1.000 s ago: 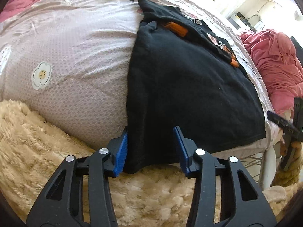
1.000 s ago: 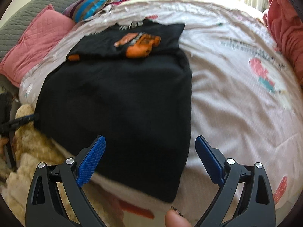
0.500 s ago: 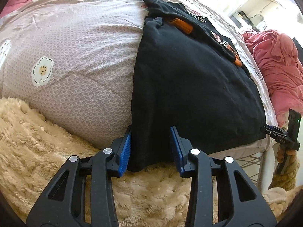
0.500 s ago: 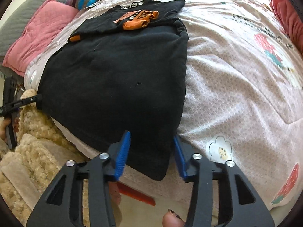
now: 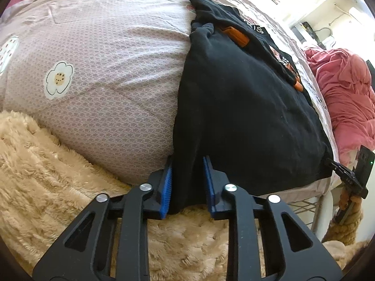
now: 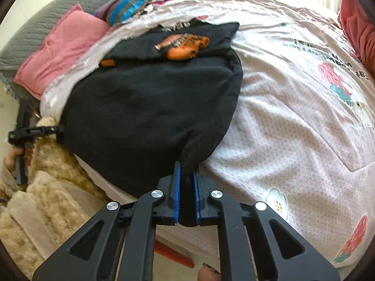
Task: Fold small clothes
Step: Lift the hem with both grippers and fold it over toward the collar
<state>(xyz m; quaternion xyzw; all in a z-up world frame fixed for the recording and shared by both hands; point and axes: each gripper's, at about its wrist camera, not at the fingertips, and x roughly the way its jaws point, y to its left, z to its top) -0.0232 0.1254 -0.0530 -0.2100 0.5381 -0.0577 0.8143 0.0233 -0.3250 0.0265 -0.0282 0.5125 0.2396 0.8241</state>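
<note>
- The black shirt (image 6: 150, 107) is soft matte knit, lying flat on the bed with an orange print (image 6: 185, 46) at its far end; its near hem hangs just over the mattress edge.
- The left gripper (image 5: 187, 182) has its blue ribbed pads (image 5: 166, 187) on either side of the shirt's near left corner; the cloth fills the gap, clamped between them.
- The right gripper (image 6: 186, 199) is clenched on the near right corner, the fabric bunched into a narrow fold between its jaws.
- The quilt (image 5: 112, 75) is a pale pink, finely patterned cover with printed flowers (image 5: 58, 77) and strawberries; it is smooth with shallow creases.
- A cream shaggy blanket (image 5: 46, 175) lies below the bed edge, beneath the left gripper.
- Wide bare quilt lies on both sides of the shirt.
- A pink cushion (image 6: 63, 53) and a striped pillow (image 6: 131, 2) sit at the far left; a crumpled red blanket (image 5: 344, 96) lies beyond the right edge.
</note>
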